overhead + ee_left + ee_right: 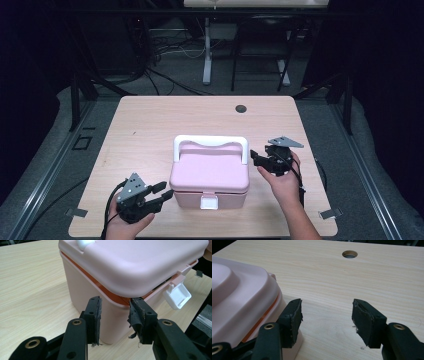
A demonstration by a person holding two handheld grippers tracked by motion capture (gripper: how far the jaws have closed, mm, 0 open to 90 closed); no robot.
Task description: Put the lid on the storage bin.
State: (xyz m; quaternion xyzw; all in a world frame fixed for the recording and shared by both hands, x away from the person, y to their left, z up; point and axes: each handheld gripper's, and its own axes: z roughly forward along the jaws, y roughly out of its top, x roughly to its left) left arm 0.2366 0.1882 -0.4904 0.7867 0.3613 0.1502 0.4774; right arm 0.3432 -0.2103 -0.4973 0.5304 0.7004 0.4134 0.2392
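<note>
A pink lidded box (210, 172) with a white handle (210, 142) and a white front latch (209, 202) stands in the middle of the wooden table (150, 120). My left gripper (162, 192) is open at the box's front left corner; its pads (94, 312) flank that corner of the box (120, 272) just under the lid rim. The latch (177, 295) hangs open. My right gripper (255, 157) is open beside the box's right side, near the handle's end. One of its pads (292, 316) is close to the box's wall (239, 297), with bare table between the jaws.
A round cable hole (241, 108) sits near the table's far edge, also seen as the hole (350, 254) beyond my right gripper. Table legs and cables lie on the floor behind. Bare wood stretches left and beyond the box.
</note>
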